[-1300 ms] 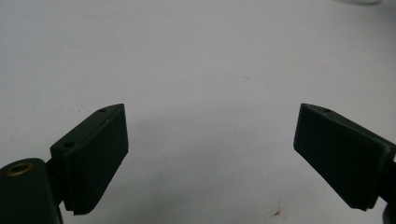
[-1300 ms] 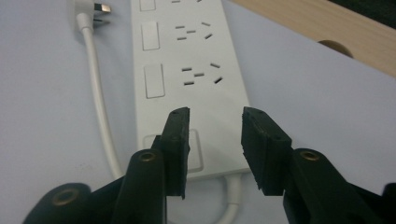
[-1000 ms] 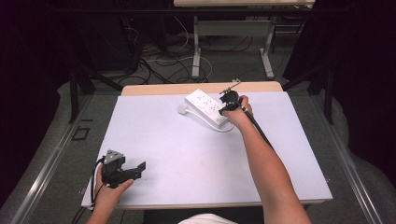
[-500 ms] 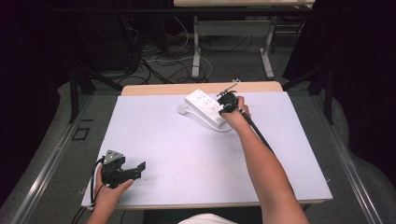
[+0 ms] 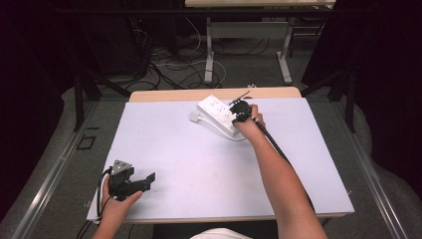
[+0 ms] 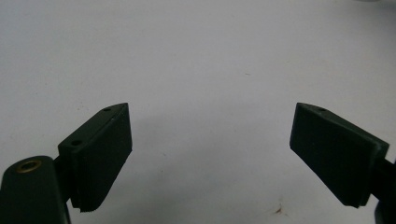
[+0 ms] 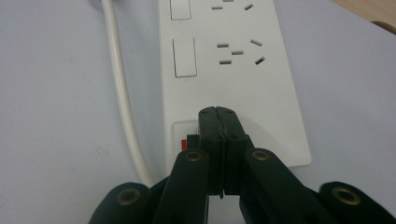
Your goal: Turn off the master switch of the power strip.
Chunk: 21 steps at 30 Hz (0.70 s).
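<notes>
With jaws pressed together, right gripper (image 7: 218,122) tip down on the red switch (image 7: 190,141) at the near end of the white power strip (image 7: 233,84).

While resting at the table's (image 5: 199,164) far edge, cord (image 7: 122,93) alongside, strip lies flat; closed tip touching the rocker, so the press looks under way, not visibly finished. Other switches untouched. Left gripper (image 6: 210,154) spread wide, holding nothing, parked at the near left corner.
</notes>
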Motion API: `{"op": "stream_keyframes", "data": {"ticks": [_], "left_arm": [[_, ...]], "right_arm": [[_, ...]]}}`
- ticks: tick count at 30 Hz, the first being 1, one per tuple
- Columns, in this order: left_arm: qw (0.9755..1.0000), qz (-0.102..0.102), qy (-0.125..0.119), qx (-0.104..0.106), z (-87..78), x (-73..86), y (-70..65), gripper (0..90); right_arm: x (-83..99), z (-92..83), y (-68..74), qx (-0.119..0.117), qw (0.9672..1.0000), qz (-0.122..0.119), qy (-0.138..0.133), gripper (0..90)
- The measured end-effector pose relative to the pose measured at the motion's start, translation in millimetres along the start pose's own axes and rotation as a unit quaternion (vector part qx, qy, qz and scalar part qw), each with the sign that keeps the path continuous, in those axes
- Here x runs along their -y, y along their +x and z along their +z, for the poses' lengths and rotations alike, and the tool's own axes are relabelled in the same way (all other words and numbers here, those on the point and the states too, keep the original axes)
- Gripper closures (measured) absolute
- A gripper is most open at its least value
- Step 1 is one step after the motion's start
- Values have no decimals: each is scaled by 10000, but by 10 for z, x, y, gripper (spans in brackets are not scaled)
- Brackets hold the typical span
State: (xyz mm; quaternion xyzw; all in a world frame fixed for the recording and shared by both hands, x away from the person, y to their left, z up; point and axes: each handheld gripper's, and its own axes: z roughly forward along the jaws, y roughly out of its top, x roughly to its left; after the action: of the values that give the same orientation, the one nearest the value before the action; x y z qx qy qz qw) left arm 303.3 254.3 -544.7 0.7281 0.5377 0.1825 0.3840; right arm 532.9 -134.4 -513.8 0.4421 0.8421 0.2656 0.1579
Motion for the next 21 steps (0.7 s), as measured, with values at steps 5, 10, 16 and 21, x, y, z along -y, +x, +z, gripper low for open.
{"op": "stream_keyframes", "data": {"ticks": [5, 10, 16, 21], "left_arm": [[10000, -19, -23, -13, 0, 4, 0, 129], [10000, -7, -31, -18, -4, 5, -1, 129], [10000, -8, -24, -34, -8, 7, 0, 129], [10000, -10, -18, -40, -12, 9, 0, 129]], "right_arm": [[4, 34, 11, -38, 10000, 17, 44, 900], [11, 38, 1, -7, 9999, -12, 134, 900], [23, 44, 5, 7, 9999, 70, 99, 900], [42, 77, 18, 44, 9999, 29, -100, 900]]}}
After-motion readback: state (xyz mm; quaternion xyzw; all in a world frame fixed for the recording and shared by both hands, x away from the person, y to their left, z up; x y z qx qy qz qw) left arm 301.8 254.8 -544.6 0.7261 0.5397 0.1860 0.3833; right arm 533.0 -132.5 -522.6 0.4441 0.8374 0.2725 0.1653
